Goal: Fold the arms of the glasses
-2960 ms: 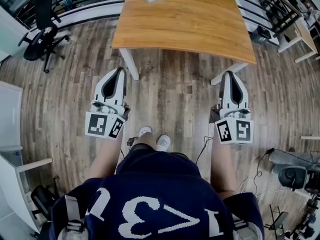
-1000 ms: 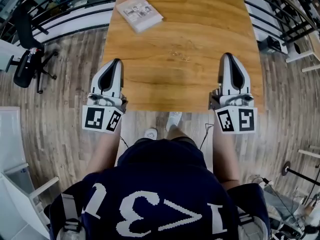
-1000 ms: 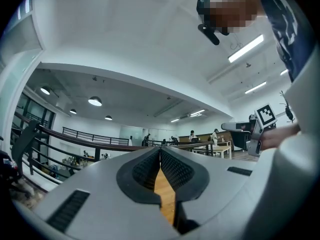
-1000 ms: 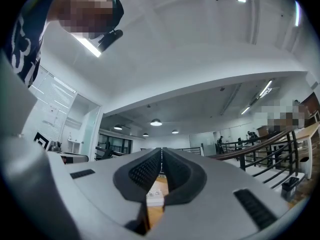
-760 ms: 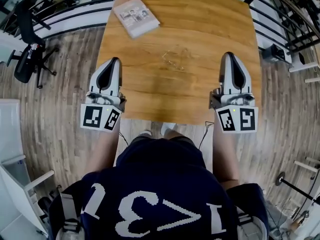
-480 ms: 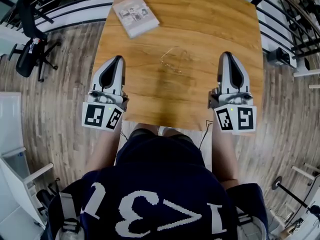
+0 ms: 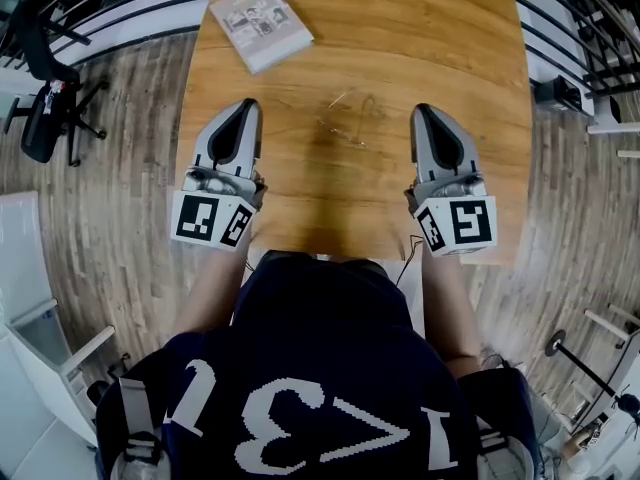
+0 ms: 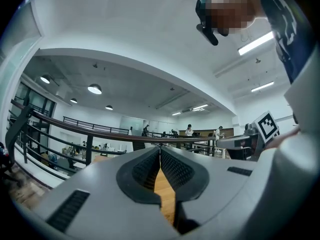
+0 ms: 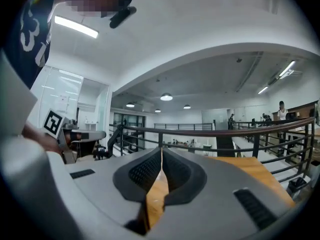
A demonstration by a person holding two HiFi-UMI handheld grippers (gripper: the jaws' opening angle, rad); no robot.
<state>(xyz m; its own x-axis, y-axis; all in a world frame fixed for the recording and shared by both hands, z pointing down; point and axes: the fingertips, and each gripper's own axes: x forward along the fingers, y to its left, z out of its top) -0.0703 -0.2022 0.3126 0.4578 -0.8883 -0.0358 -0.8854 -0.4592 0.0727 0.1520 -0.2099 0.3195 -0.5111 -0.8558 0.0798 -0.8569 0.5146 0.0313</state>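
On the light brown wooden table (image 7: 470, 58), between the two grey grippers and a bit past their tips, lies one thin wire pair of glasses (image 7: 352, 118). I think nothing is done yet: its arms seem to stick out (they are too thin to be sure), so both need folding. The left gripper (image 7: 246, 108) and the right gripper (image 7: 420, 112) are closed tight, hold nothing and touch nothing. One small flat book (image 7: 260, 10) sits at the far corner.

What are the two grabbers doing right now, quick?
Grey-and-white left gripper: closed, holding nothing.
Grey-and-white right gripper: closed, holding nothing.
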